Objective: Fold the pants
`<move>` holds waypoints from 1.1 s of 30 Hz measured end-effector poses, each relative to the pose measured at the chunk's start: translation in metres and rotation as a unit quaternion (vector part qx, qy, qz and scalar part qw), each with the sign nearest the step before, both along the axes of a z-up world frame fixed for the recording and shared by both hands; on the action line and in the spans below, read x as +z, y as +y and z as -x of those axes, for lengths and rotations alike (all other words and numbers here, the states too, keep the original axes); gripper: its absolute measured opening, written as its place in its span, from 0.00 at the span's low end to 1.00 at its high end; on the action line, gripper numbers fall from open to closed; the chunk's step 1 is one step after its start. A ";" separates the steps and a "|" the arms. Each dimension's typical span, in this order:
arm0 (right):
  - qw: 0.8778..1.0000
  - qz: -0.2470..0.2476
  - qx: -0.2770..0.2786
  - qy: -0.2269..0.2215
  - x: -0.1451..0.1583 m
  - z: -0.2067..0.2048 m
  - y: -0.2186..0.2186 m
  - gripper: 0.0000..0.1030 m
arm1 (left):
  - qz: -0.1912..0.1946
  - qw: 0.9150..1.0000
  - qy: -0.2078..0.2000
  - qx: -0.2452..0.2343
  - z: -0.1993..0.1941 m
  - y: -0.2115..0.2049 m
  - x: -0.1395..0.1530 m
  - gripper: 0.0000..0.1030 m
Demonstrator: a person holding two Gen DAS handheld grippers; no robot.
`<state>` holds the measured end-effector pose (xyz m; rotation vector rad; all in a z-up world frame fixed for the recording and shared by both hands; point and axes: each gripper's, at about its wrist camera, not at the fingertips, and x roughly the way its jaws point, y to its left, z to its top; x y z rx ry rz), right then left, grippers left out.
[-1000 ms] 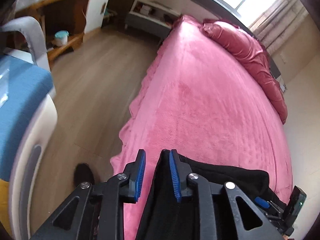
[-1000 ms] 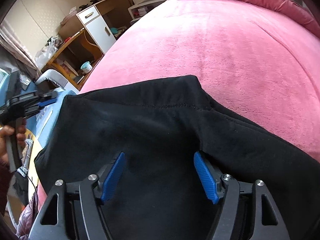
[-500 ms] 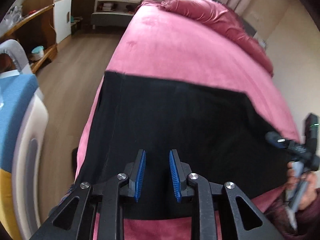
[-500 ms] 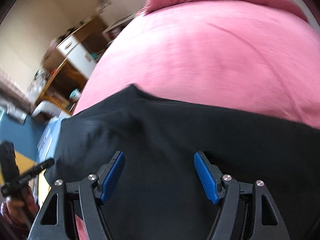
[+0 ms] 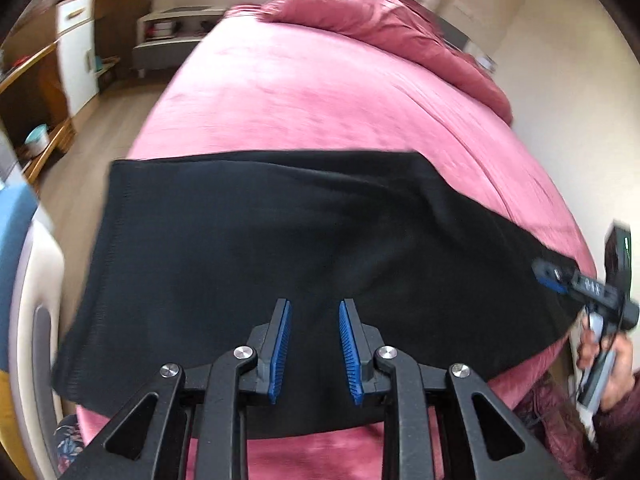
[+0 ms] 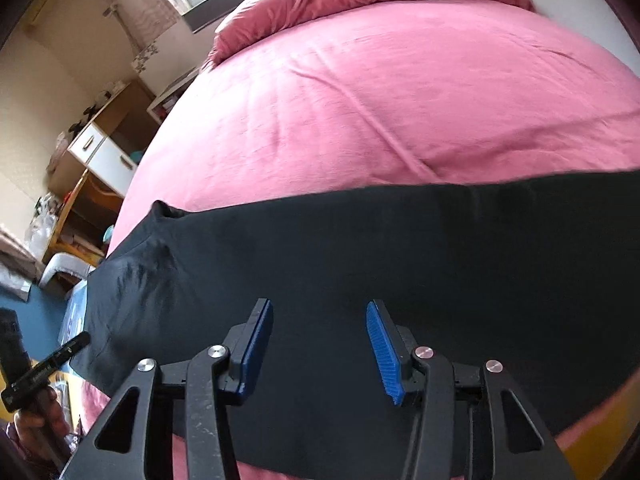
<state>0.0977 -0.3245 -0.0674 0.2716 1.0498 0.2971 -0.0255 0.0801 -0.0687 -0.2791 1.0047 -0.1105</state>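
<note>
Black pants [image 5: 280,232] lie spread flat in a wide band across the near end of the pink bed [image 5: 320,100]. My left gripper [image 5: 314,304] hovers over their near edge, its blue pads a narrow gap apart with nothing pinched between them. In the right wrist view the same pants [image 6: 400,248] stretch from left to right. My right gripper [image 6: 319,304] hangs above them and its jaws are closing, pads still wide apart and empty. The right gripper [image 5: 560,276] also shows at the cloth's right end, and the left gripper [image 6: 76,344] at its left end.
A rumpled pink duvet [image 5: 380,20] lies at the head of the bed. A wooden desk with a white cabinet [image 5: 76,52] stands across the wood floor [image 5: 100,136] on the left. A white and blue piece of furniture [image 5: 24,280] is close by at the left edge.
Both views swung across the bed and the pants now lie spread flat under both grippers. The right gripper's pads have come closer together. The left gripper's gap is unchanged.
</note>
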 end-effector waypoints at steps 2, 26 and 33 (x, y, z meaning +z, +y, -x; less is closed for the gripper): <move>1.000 0.000 0.023 -0.009 0.002 -0.006 0.017 0.44 | 0.003 1.000 0.012 -0.014 -0.001 -0.014 -0.003 0.24; 0.997 -0.050 -0.050 -0.014 0.012 -0.013 -0.033 0.42 | -0.010 0.999 0.031 -0.035 -0.005 -0.038 -0.021 0.28; 0.948 -0.149 -0.279 -0.024 0.022 0.064 -0.232 0.44 | -0.012 0.999 0.032 -0.035 -0.003 -0.034 -0.020 0.28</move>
